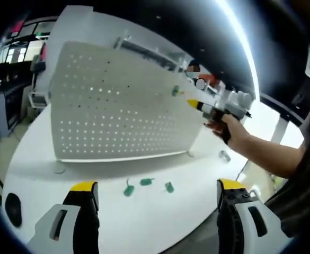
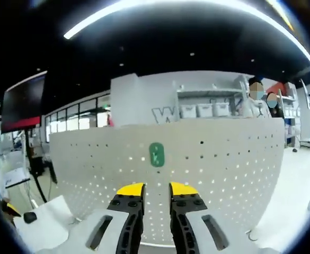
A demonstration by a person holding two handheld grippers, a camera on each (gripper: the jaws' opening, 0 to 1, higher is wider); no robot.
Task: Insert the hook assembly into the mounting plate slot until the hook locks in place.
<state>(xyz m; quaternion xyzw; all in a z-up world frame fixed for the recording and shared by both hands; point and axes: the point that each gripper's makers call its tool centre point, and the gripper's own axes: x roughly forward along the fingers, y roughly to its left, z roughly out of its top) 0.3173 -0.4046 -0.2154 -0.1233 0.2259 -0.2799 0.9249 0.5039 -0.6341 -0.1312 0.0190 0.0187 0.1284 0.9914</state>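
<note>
Yellow-tipped fingers of the left gripper (image 1: 157, 191) are standing wide apart and holding nothing as we are hovering over the white bench (image 1: 144, 222), where three spare green hooks (image 1: 147, 182) are lying loose just ahead of them. We are keeping the right gripper (image 2: 157, 189) up close to the perforated mounting plate (image 2: 218, 164), its fingers drawn nearly together with only a narrow gap and nothing visible between them. One green hook (image 2: 157, 154) is already sitting on the plate face just above those fingertips, apart from them; in the left gripper view the same hook (image 1: 175, 91) is showing near the plate's far edge, beside the right gripper (image 1: 193, 103). We are judging insertion as done or nearly done, with locking still unconfirmed. We cannot make out whether the hook's tabs are seating fully in the slots, since the plate's rear side is hidden and the hook is small.
</note>
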